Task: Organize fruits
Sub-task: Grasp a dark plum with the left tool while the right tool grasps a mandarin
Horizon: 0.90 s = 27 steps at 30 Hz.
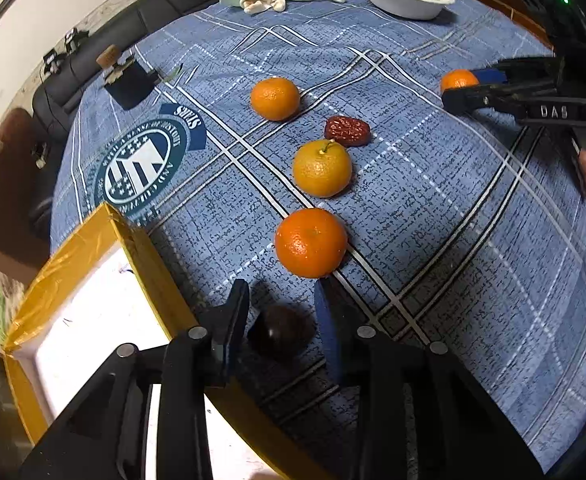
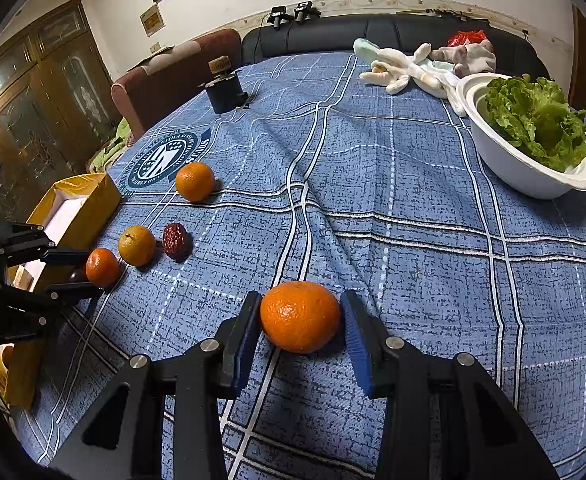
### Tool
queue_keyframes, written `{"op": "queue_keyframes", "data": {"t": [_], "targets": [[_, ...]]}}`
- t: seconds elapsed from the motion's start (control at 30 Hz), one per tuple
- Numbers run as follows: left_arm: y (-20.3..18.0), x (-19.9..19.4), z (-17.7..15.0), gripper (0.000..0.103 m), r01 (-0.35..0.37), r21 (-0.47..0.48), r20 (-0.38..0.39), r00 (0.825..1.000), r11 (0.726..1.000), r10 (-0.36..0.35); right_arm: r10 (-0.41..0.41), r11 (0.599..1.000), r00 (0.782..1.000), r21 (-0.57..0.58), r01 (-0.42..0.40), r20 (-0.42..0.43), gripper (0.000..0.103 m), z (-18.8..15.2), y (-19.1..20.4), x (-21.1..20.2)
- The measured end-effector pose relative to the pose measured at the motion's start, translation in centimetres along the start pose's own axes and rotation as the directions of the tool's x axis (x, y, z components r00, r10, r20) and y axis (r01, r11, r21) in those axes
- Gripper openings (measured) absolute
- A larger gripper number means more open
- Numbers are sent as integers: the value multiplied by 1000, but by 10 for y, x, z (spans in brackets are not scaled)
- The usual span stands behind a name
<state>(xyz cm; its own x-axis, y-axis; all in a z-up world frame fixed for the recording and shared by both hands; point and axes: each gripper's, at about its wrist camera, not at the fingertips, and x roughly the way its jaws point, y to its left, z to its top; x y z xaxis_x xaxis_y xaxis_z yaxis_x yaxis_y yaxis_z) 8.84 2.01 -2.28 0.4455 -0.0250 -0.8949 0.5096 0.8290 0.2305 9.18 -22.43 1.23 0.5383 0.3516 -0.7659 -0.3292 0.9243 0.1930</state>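
Left wrist view: left gripper point(image 1: 281, 336) fingers straddle dark round fruit point(image 1: 283, 334), gap visible; centre, squeeze gently. Right gripper point(image 2: 300, 320) pinching round orange tangerine point(image 2: 300, 317).

1. Yellow box point(image 1: 149, 264): open-topped with a white inside, at the edge of the blue checked cloth; the landmark.
2. Dark round fruit point(image 1: 281, 332): just beside the box.
3. Deep orange tangerine point(image 1: 311, 242): beyond it.
4. Yellowish tangerine point(image 1: 321, 168), stem up: farther on.
5. Wrinkled red date point(image 1: 347, 131): beside the latter.
6. Orange tangerine point(image 1: 275, 98): farther still.
7. Lone tangerine point(image 2: 300, 316): well apart from the box.
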Motion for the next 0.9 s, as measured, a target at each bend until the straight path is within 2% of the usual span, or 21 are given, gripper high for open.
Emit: {"op": "queue_keyframes", "data": {"t": [0.03,0.2,0.3,0.33,0.37,0.53,0.63,0.7,0.73,0.77,0.9], "targets": [[0,-1,-1,24,12,-10,2,1000,1000,-12,-1,1000,1000,-2,1,-1,41,0,0,0],[1,-3,-4,25,-13,-68,-6,1000,998,12,-9,1000,1000,-15,9,-5,40,-1,2,0],[-3,-6,-6,32,-54,-48,-12,998,997,54,-20,999,1000,-25,20,-5,40,-1,4,0],[-7,-6,-7,39,-77,-30,-27,997,997,76,-20,999,1000,-25,20,-5,40,-1,4,0],[-8,-6,-9,41,-89,-27,-29,996,996,88,-18,1000,1000,-24,18,-6,41,-1,4,0],[-3,-7,-10,41,-68,-75,-34,997,995,66,-13,1000,1000,-21,13,-7,41,-1,3,0],[-4,-7,-10,39,-64,-76,-40,997,995,61,-6,1000,1000,-13,6,-8,40,-1,1,-1],[-2,-7,-9,34,-58,-91,-39,998,994,54,-4,1000,1000,-9,4,-9,39,0,0,-1],[-1,-7,-9,24,-44,-99,-34,999,994,41,-6,1000,1000,-11,6,-10,38,-1,1,-1],[-1,-7,-9,24,-25,-110,-37,999,994,21,-7,1000,1000,-13,7,-10,38,-1,1,-2],[-7,-10,-13,24,-42,-100,-20,999,994,40,13,1000,1000,4,-13,-11,38,0,-1,-4]]}}
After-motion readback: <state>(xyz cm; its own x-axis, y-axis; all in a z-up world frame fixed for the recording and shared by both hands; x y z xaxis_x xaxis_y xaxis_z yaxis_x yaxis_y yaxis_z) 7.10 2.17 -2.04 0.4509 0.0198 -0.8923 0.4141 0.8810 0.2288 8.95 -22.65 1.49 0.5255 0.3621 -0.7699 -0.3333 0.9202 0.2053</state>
